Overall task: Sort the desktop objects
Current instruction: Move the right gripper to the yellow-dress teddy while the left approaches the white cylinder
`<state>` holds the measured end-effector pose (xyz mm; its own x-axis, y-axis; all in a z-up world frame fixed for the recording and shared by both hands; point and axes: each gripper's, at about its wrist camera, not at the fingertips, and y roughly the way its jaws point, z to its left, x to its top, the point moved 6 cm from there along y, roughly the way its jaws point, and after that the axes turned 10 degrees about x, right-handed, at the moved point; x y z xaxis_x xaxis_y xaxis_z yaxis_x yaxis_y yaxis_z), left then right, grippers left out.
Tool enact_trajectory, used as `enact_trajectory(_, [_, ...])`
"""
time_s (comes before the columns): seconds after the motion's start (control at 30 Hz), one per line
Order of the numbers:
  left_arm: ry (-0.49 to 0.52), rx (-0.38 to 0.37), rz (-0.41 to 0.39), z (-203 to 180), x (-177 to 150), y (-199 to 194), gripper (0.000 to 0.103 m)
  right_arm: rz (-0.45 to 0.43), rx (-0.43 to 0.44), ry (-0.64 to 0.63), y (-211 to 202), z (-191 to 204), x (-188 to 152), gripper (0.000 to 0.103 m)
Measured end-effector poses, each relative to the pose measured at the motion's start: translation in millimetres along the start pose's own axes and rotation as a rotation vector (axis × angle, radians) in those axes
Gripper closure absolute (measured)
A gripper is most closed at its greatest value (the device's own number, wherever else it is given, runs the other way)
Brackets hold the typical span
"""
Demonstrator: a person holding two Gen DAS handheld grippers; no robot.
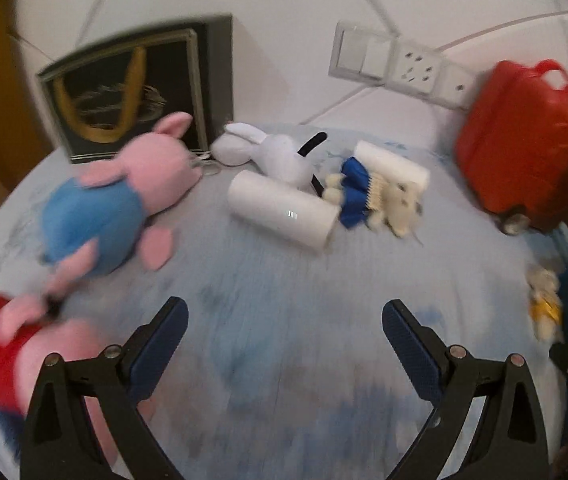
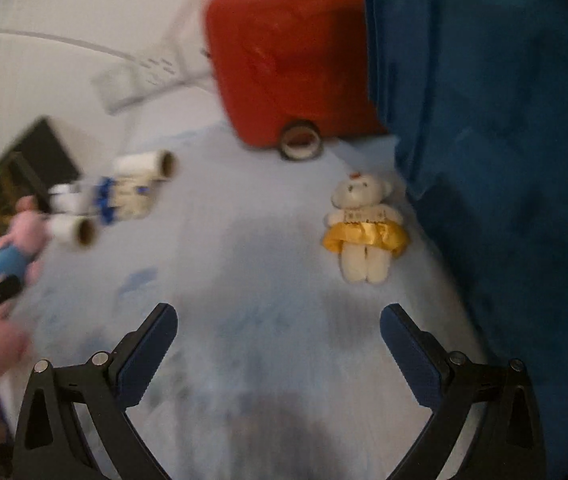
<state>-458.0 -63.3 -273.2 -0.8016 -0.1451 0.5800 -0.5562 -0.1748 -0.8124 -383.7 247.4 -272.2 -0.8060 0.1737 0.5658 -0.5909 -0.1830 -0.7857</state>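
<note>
My left gripper [image 1: 284,312] is open and empty above the light blue tablecloth [image 1: 284,280]. Ahead lie a pink pig plush in blue [image 1: 112,200], a pink plush in red [image 1: 12,344] at my left finger, a white rabbit plush [image 1: 276,152], two white rolls [image 1: 284,208] [image 1: 391,164] and a small bear in a blue skirt [image 1: 375,200]. My right gripper [image 2: 280,320] is open and empty. A small white bear in a yellow skirt [image 2: 363,224] lies ahead of its right finger. The rolls [image 2: 76,232] and the blue-skirted bear [image 2: 124,196] show blurred at left.
A red case [image 1: 523,144] [image 2: 291,60] stands at the back right against the wall, a tape roll [image 2: 299,140] in front of it. A framed dark picture [image 1: 132,88] leans at the back left. Blue fabric [image 2: 483,160] bounds the right side. Wall sockets [image 1: 403,60] sit behind.
</note>
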Motion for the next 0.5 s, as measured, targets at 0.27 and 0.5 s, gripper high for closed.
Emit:
enact_trajectory(0.27, [0.043, 0.068, 0.05, -28.2, 30.7, 94.7, 0.004, 0.002, -0.216, 0.028, 74.0, -38.0, 18.6, 0.0])
enact_trajectory(0.5, [-0.102, 0.268, 0.06, 48.6, 21.3, 95.2, 0.004, -0.02, -0.276, 0.046, 89.5, -67.9, 39.1, 0.0])
